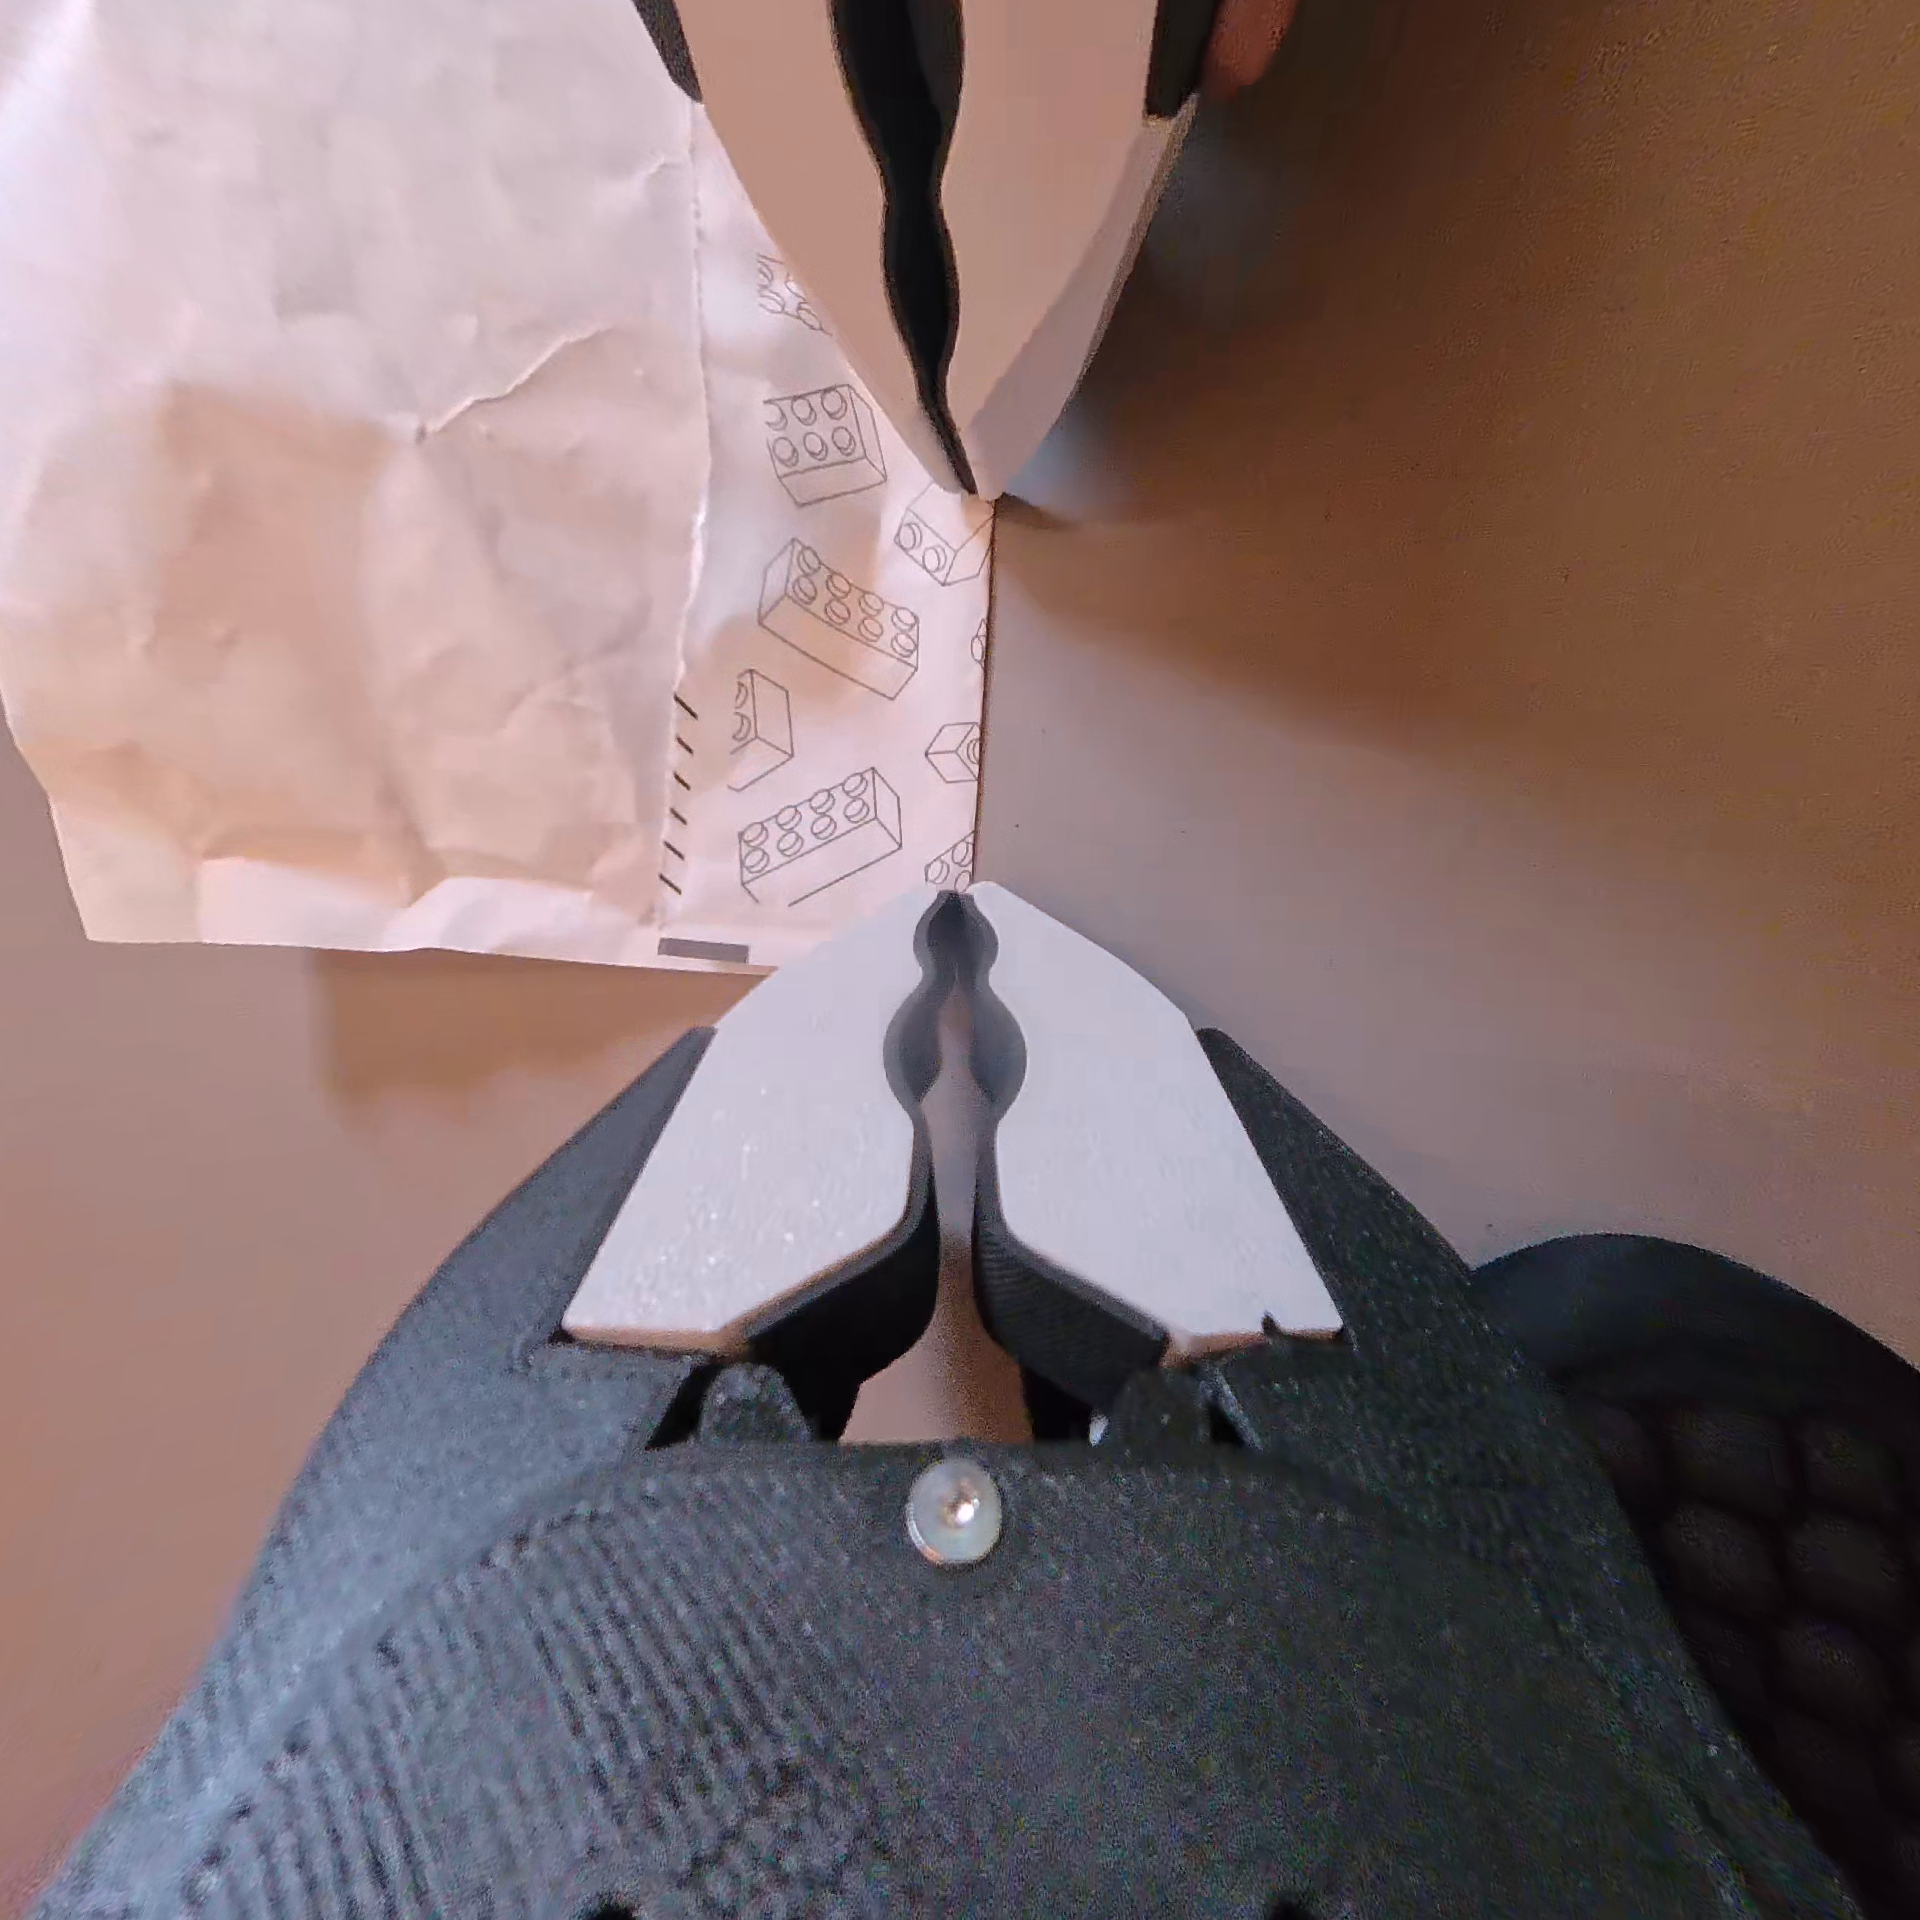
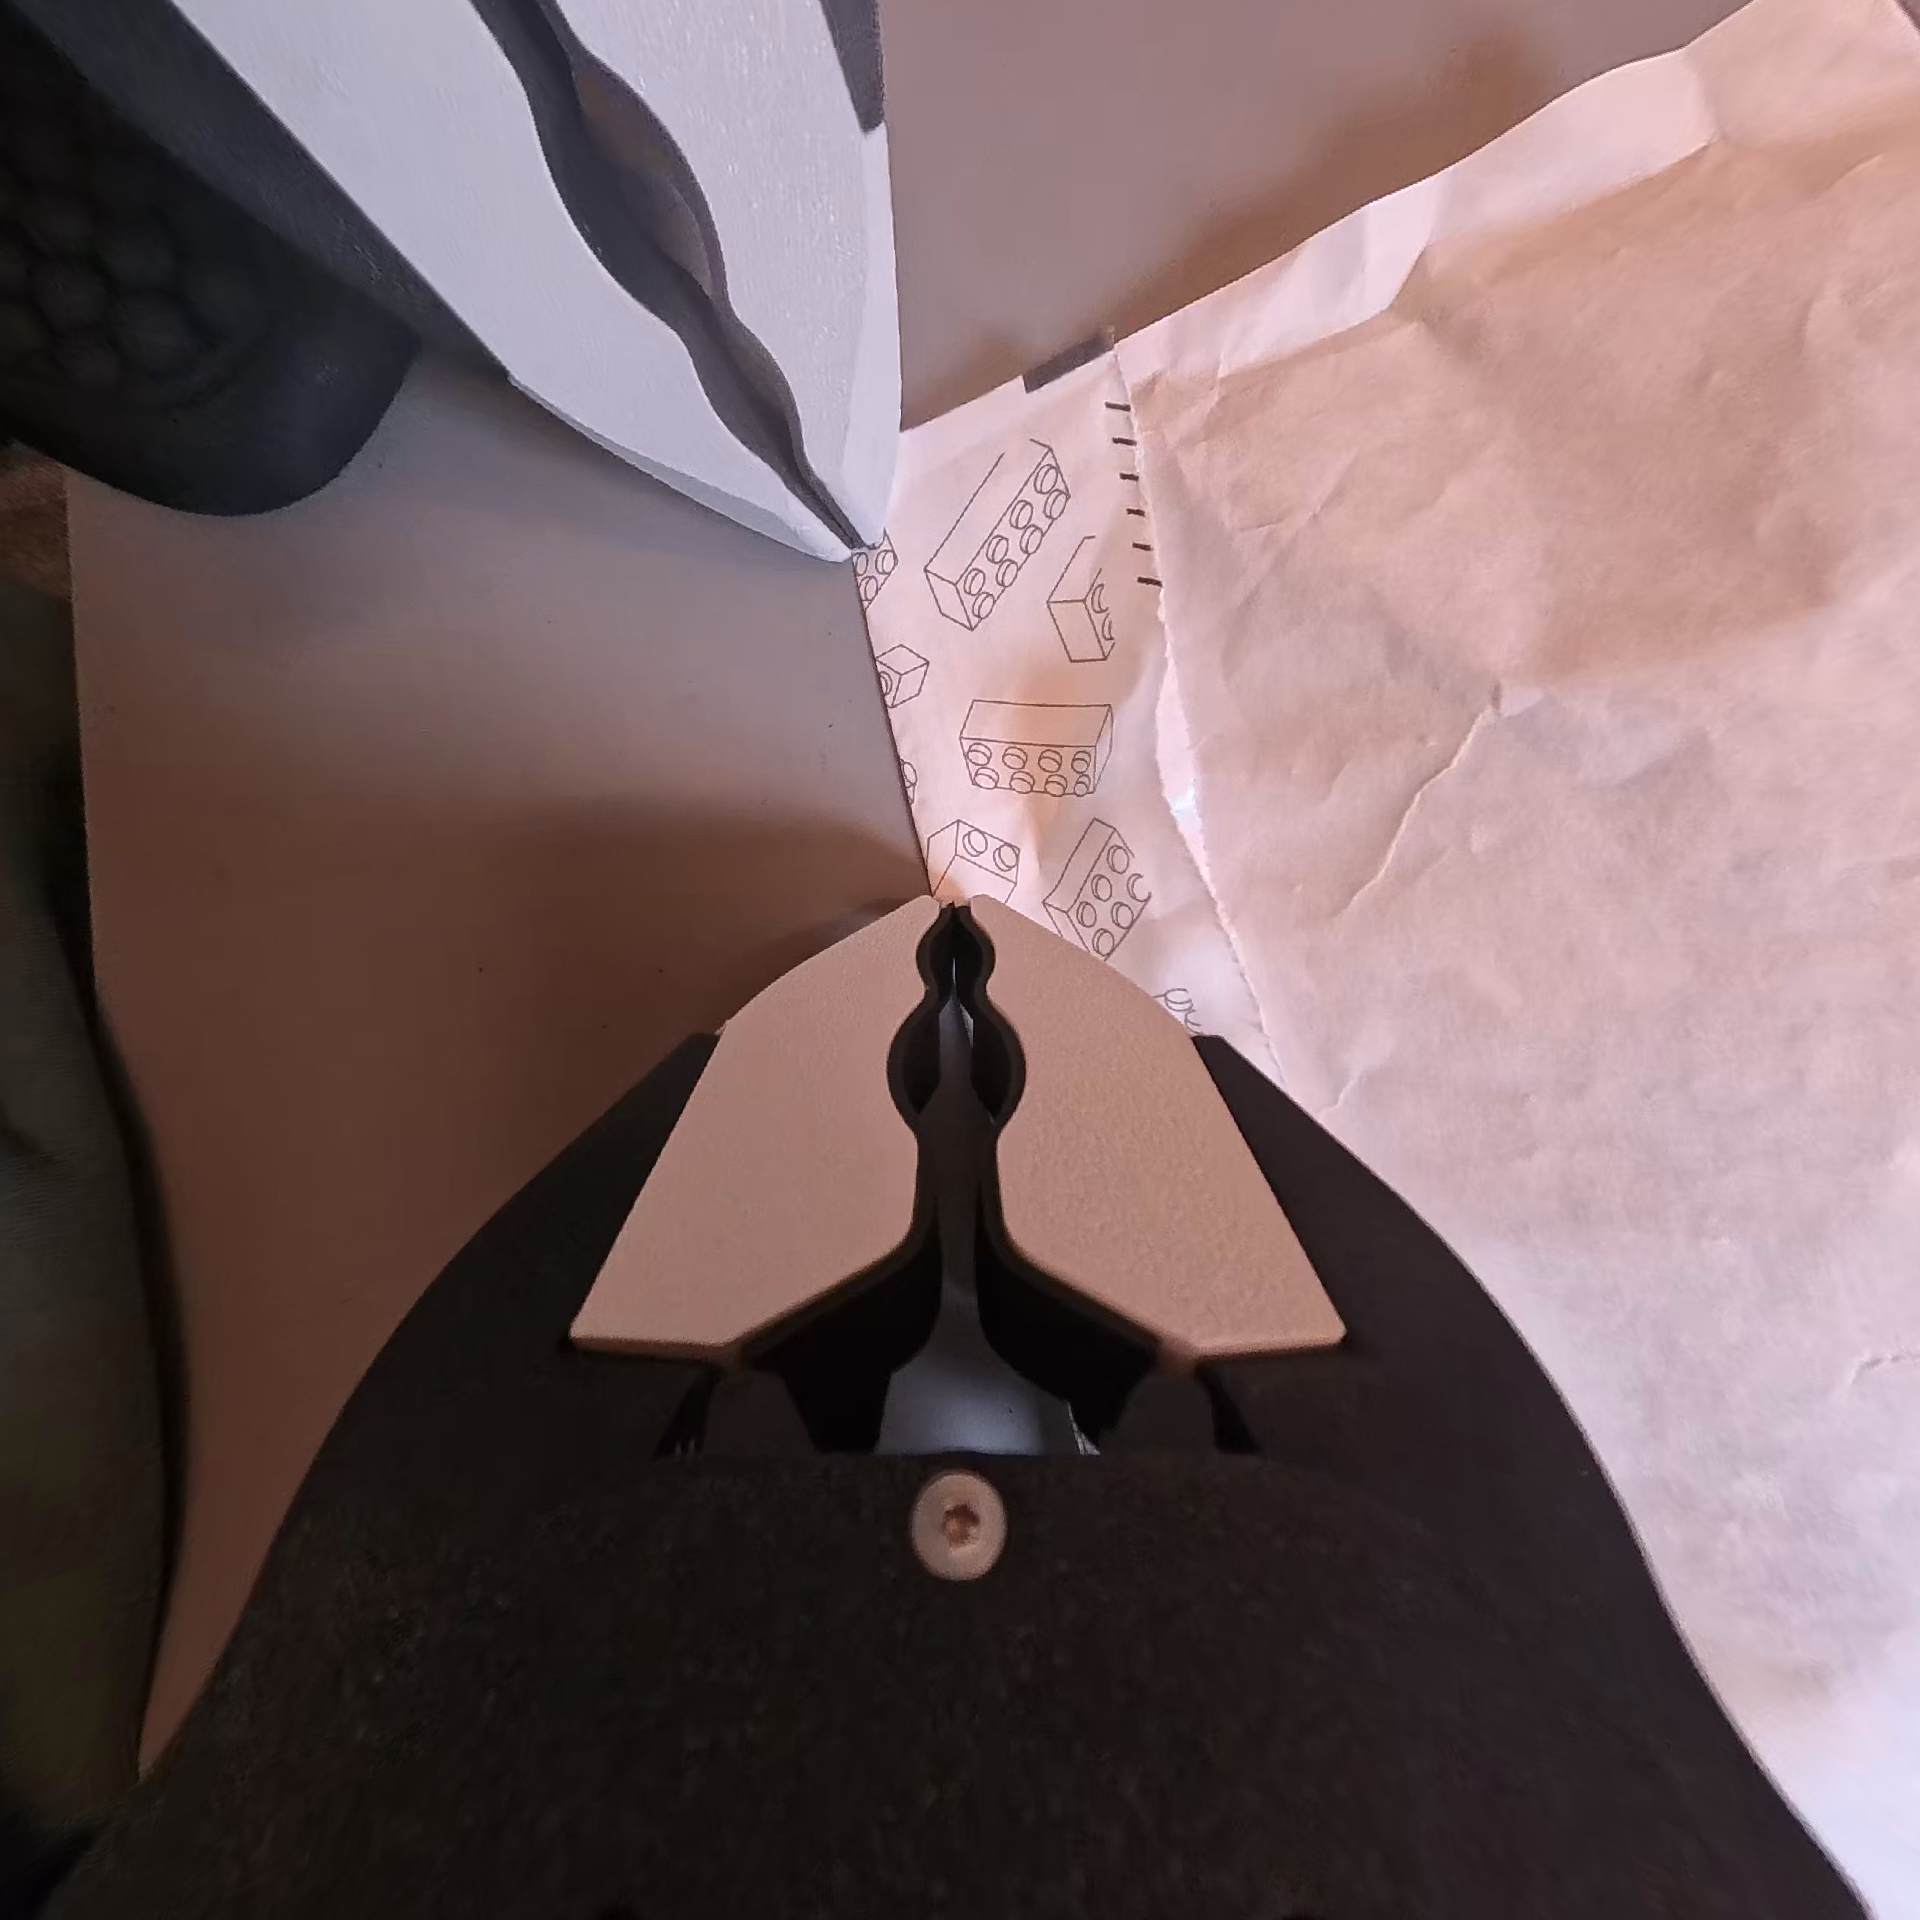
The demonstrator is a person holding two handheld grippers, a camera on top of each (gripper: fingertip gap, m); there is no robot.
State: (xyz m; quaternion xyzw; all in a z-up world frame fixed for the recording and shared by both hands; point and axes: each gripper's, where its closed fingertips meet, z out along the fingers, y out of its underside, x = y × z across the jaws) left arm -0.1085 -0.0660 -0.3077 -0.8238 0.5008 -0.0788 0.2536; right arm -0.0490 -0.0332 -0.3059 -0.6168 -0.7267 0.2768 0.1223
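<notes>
Left wrist view: left gripper (image 1: 957, 896) and right gripper (image 1: 977, 488) are both clamping the crumpled white brick-printed paper bag's (image 1: 416, 520) right edge, near and far ends, on the tan table (image 1: 1455, 623).

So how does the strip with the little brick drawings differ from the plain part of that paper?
The printed strip carries outlined bricks; the plain part is blank. The strip is narrow and fairly smooth; the plain part is wide and creased. Only the strip reaches the left tool and right tool. Both are white paper.
</notes>
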